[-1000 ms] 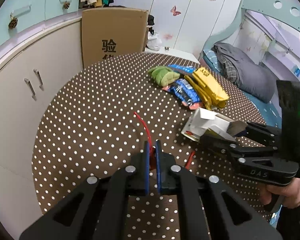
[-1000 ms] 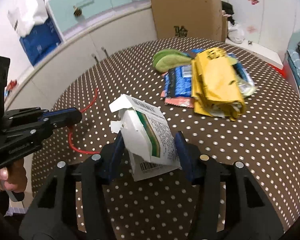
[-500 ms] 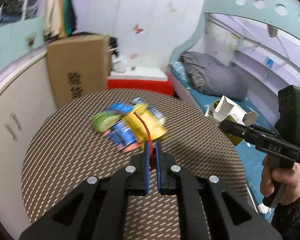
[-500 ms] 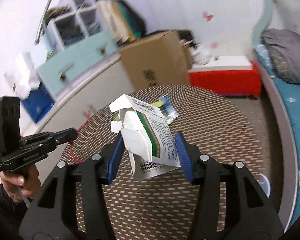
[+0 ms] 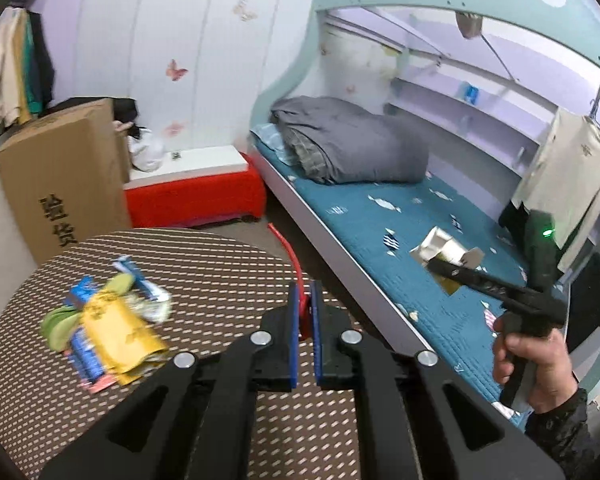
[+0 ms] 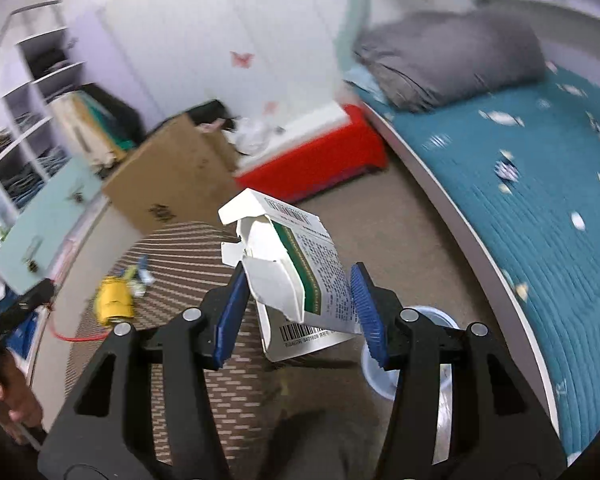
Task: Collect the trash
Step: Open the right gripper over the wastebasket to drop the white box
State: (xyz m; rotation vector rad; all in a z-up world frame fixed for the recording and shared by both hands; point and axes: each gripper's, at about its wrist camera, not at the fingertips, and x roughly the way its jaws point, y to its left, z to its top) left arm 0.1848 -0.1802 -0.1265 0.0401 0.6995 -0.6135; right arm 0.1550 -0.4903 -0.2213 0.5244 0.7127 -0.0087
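Note:
My left gripper point(image 5: 305, 312) is shut on a thin red cord point(image 5: 288, 250) that sticks up from between its blue pads, held above the dotted round table point(image 5: 220, 264). My right gripper point(image 6: 296, 308) is shut on a torn white and green carton point(image 6: 296, 272) and holds it in the air past the table's edge, over the floor. It also shows in the left wrist view point(image 5: 444, 258) at the right. A pile of yellow, blue and green wrappers point(image 5: 108, 320) lies on the table. A white bin point(image 6: 416, 344) stands on the floor just behind the right gripper's right finger.
A bed with a teal mattress point(image 5: 400, 248) and a grey quilt point(image 5: 348, 148) runs along the right. A red box point(image 5: 192, 196) and a tall cardboard box point(image 5: 68, 184) stand beyond the table. Cabinets point(image 6: 40, 220) line the left wall.
Both grippers have lifted off the table and swung right toward the bed, the left with the red cord and the right with the carton. The white bin has come into the right wrist view.

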